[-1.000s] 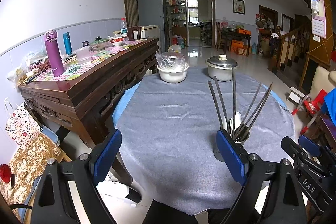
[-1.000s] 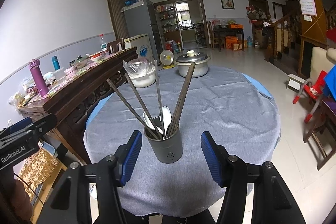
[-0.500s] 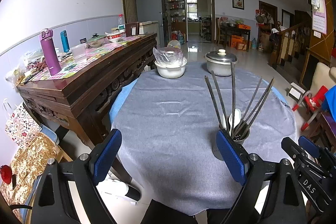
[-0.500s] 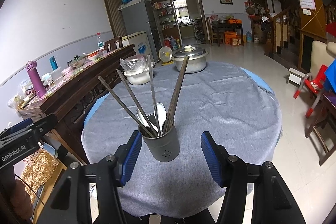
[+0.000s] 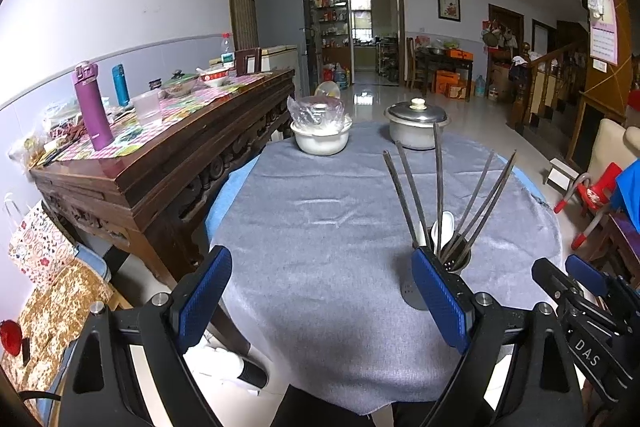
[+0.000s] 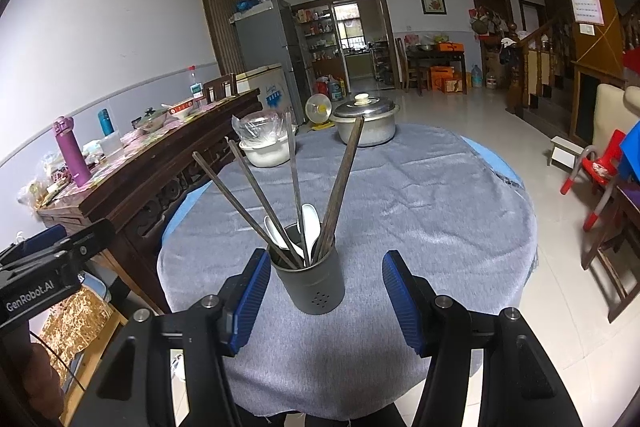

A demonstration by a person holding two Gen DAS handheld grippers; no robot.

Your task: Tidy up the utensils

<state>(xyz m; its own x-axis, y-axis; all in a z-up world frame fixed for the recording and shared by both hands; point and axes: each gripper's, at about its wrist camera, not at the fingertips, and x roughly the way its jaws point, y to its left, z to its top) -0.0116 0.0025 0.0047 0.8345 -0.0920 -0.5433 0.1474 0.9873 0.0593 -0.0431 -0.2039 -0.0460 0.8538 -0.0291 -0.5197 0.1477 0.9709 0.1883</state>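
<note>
A grey utensil holder (image 6: 316, 287) stands upright near the front of the round table's grey cloth (image 6: 420, 211). Several dark chopsticks (image 6: 256, 195) fan out of it, with white spoons (image 6: 310, 223) among them. My right gripper (image 6: 325, 267) is open; the holder stands between its blue pads (image 6: 250, 297) with a gap on each side. My left gripper (image 5: 320, 267) is wide open over bare cloth to the holder's left, nothing between its fingers. In the left wrist view the holder (image 5: 454, 263) is partly hidden behind the right-hand finger (image 5: 438, 295).
A white bowl covered with plastic film (image 5: 320, 141) and a lidded steel pot (image 5: 416, 131) sit at the table's far side. A dark wooden sideboard (image 5: 160, 163) crowded with bottles and dishes runs along the left. A red chair (image 5: 592, 195) stands on the right.
</note>
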